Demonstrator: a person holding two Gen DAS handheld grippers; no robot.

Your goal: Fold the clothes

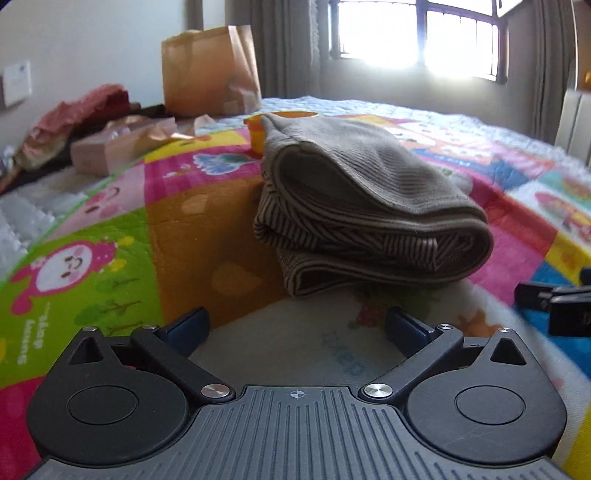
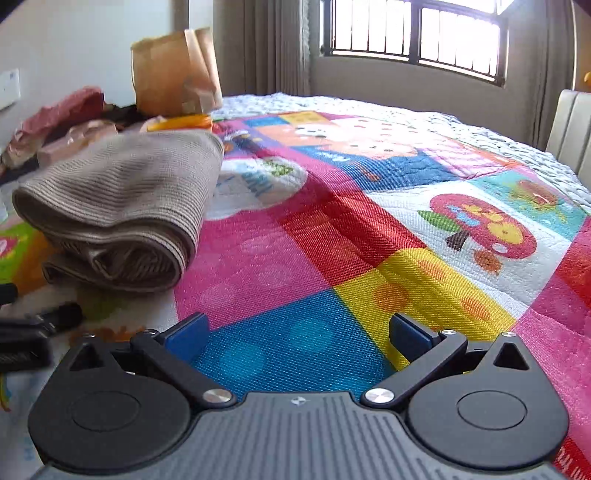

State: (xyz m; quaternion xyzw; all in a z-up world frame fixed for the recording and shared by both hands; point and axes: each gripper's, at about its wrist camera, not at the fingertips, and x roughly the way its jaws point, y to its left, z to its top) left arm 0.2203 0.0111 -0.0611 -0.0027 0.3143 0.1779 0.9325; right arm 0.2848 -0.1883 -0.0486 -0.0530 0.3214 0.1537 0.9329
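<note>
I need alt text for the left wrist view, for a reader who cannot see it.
A folded brown-and-beige striped garment lies on a colourful cartoon quilt, just ahead of the open, empty left tongs. Behind it stand an orange cup and a brown paper bag, near a bright window.

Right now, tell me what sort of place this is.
Most likely a bedroom. A folded brown garment lies on a bed under a colourful cartoon quilt, with a barred window and curtains behind it.
</note>
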